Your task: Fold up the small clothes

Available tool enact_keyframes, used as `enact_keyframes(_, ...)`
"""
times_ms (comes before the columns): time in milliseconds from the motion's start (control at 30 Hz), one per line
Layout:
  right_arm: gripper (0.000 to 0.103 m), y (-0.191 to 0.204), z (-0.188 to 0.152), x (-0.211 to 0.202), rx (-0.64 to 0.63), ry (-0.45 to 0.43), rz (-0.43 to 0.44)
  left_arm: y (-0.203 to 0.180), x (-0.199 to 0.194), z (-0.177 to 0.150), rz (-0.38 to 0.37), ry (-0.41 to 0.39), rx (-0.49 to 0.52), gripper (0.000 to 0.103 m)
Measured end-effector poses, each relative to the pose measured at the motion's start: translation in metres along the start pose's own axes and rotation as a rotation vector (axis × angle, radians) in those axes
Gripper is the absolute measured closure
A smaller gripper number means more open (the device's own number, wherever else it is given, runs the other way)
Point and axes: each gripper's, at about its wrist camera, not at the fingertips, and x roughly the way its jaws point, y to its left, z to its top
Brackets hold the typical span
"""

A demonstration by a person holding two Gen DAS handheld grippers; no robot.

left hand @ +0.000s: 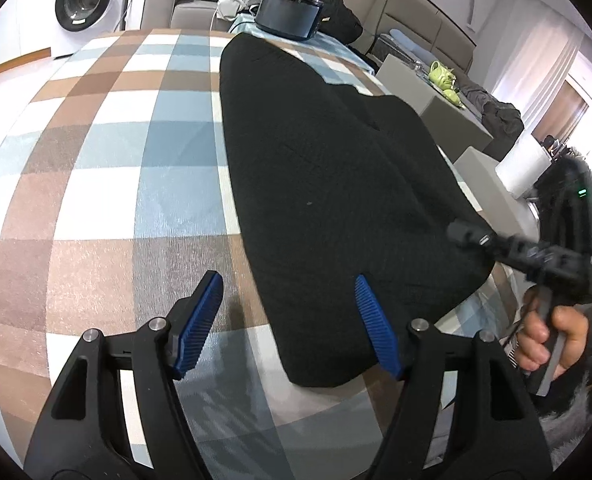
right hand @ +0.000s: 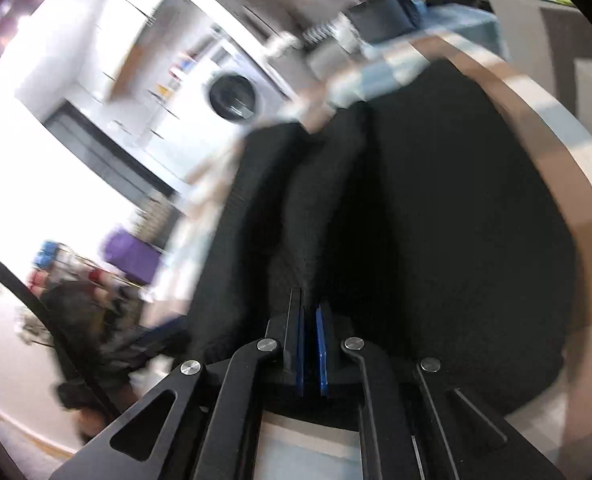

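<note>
Far left of your left wrist view, a white front-loading washing machine stands beyond the work surface, out of play. The table, under a checked cloth of brown, pale blue and white squares, carries the task's item: a black knitted garment laid lengthwise down the right half of the cloth, its near end rounded and close to you, its far end reaching toward a dark round lidded container at the table's back edge. Your left gripper hangs over the garment's near left border with its blue ribbed jaws released and spread wide; one pad sits above bare cloth, the other above the knit, so it straddles the edge, probably placed to take that edge for the fold; whether either pad touches I cannot tell. Moving right, your right gripper comes in over the garment's right border, with your right hand on its handle. In the right wrist view, blurred, its jaws are clenched nearly together, and a raised ridge of black knit runs up to their tips; the fabric appears pinched there, though dark blur leaves this uncertain. Judgement: a side fold is starting, the right edge to be carried leftward.
</note>
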Motion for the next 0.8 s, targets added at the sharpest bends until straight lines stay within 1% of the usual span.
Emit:
enact_keyframes(33, 0.098, -0.006, -0.003, 0.009, 0.009, 0.040, -0.038, 0.000, 0.001, 0.000, 0.004, 0.006, -0.001, 0.037)
enact_keyframes(100, 0.098, -0.010, -0.011, 0.013, 0.017, 0.073, -0.031, 0.001, -0.001, -0.001, 0.008, 0.000, 0.001, 0.037)
enact_keyframes(133, 0.093, -0.008, -0.012, 0.009, 0.016, 0.061, -0.032, 0.002, -0.002, -0.001, 0.009, -0.004, 0.000, 0.037)
enact_keyframes(200, 0.091, -0.004, -0.009, 0.002, 0.009, 0.035, -0.039, 0.005, -0.004, 0.001, 0.010, -0.010, -0.009, 0.037)
enact_keyframes(233, 0.086, -0.003, -0.007, 0.001, 0.006, 0.021, -0.045, 0.008, -0.004, 0.002, 0.010, -0.014, -0.016, 0.037)
enact_keyframes(267, 0.083, -0.001, -0.008, 0.000, 0.002, 0.001, -0.040, 0.010, -0.004, 0.002, 0.012, -0.015, -0.021, 0.037)
enact_keyframes(300, 0.082, 0.003, -0.008, -0.006, -0.005, -0.022, -0.019, 0.013, -0.003, 0.003, 0.019, -0.011, -0.026, 0.037)
enact_keyframes(400, 0.074, 0.018, -0.010, -0.011, -0.032, -0.033, 0.049, 0.018, -0.002, 0.003, 0.020, -0.005, -0.032, 0.037)
enact_keyframes(467, 0.059, 0.024, -0.012, -0.004, -0.046, -0.015, 0.095, 0.018, 0.000, 0.002, 0.025, -0.002, -0.028, 0.037)
enact_keyframes(533, 0.058, 0.030, -0.017, 0.014, -0.052, 0.033, 0.135, 0.018, 0.001, 0.002, 0.036, -0.001, -0.022, 0.037)
enact_keyframes(567, 0.058, 0.033, -0.020, 0.027, -0.056, 0.075, 0.135, 0.019, 0.001, 0.001, 0.038, -0.003, -0.023, 0.037)
enact_keyframes(633, 0.059, 0.034, -0.023, 0.043, -0.056, 0.105, 0.128, 0.021, 0.000, -0.001, 0.034, -0.004, -0.036, 0.037)
enact_keyframes(700, 0.059, 0.038, -0.019, 0.051, -0.065, 0.077, 0.149, 0.023, -0.002, -0.002, 0.030, -0.006, -0.047, 0.037)
enact_keyframes(733, 0.063, 0.042, -0.017, 0.053, -0.074, 0.078, 0.164, 0.024, -0.002, -0.002, 0.028, -0.008, -0.052, 0.037)
enact_keyframes(767, 0.082, 0.043, -0.014, 0.054, -0.085, 0.077, 0.168, 0.024, -0.003, -0.001, 0.028, -0.010, -0.054, 0.037)
enact_keyframes(800, 0.093, 0.046, -0.014, 0.053, -0.104, 0.066, 0.172, 0.024, -0.005, -0.001, 0.027, -0.015, -0.055, 0.037)
